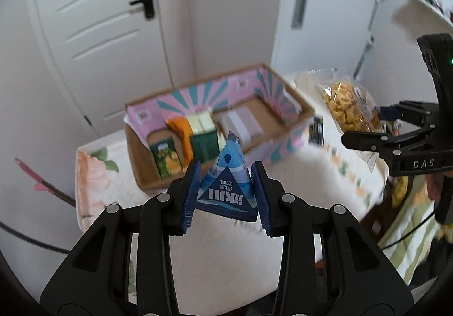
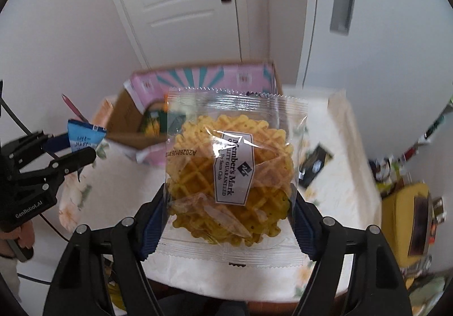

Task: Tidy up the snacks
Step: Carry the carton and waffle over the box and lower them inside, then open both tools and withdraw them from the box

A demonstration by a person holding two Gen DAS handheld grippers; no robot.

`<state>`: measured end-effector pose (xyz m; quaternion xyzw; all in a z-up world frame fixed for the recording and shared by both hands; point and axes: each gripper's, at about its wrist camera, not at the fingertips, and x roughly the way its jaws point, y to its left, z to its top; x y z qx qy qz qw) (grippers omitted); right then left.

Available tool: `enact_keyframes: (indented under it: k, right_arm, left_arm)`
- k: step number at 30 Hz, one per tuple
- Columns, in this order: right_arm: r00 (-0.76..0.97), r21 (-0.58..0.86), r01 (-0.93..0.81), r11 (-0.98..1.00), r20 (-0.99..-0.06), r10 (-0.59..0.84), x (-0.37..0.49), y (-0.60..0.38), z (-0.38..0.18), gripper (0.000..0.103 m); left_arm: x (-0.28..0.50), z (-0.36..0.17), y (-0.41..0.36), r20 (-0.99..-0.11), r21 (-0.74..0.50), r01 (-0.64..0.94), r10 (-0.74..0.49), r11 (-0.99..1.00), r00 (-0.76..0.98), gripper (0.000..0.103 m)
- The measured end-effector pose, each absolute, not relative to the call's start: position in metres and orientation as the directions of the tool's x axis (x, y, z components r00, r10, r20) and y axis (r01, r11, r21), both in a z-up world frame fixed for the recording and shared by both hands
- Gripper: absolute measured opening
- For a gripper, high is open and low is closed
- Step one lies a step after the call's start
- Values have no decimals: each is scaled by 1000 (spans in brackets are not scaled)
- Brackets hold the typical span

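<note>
Two snacks are in the air at once, each clamped in its own tool above the table (image 1: pixel 232 259). The left tool (image 1: pixel 226 191) is pinched on a small blue triangular packet (image 1: pixel 229 183), its pads pressing the packet's slanted sides near the base. The right tool (image 2: pixel 229 219) is closed on a clear bag of waffle crisps (image 2: pixel 232 174), gripped by its edges low down, so most of the bag stands free above the jaws. Ahead of both sits the open cardboard box (image 1: pixel 304 113) with the pink and teal lining, already holding a few green and orange packs (image 1: pixel 198 134) along its near-left side; the right half looks bare. The risks, as I judge them: the packet's tapered, slick sides could squirt out of the pads; the waffle crisps are brittle and a harder squeeze would crack them; the tall floppy bag could catch on the box wall on the way in; and both tools heading for one box could knock together.
</note>
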<state>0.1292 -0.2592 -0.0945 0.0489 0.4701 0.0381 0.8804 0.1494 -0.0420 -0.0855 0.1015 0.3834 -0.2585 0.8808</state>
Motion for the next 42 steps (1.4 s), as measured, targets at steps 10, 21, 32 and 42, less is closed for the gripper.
enact_keyframes:
  k: [10,21,32,42]
  right_arm:
    - [595,167,-171,971,-768,237,188,-286,-55,73]
    - [528,184,-181,966,-811,253,249,-281,-96,73]
    - [450,205,-146,968,-858,250,268,-265,-139,73]
    - [448,218,-102,971,-861,241,266,-267,-137,73]
  left_arm:
    - [200,-65,-66,-696,-106,383,-344,918,630,34]
    - [275,-121,-62,-783,-127,301,-281,945,555,34]
    - [310,-154,-50,-830,-114,279,-245,954,500,35]
    - [294,-141,-51,-800,2,283,-168,959,576,102]
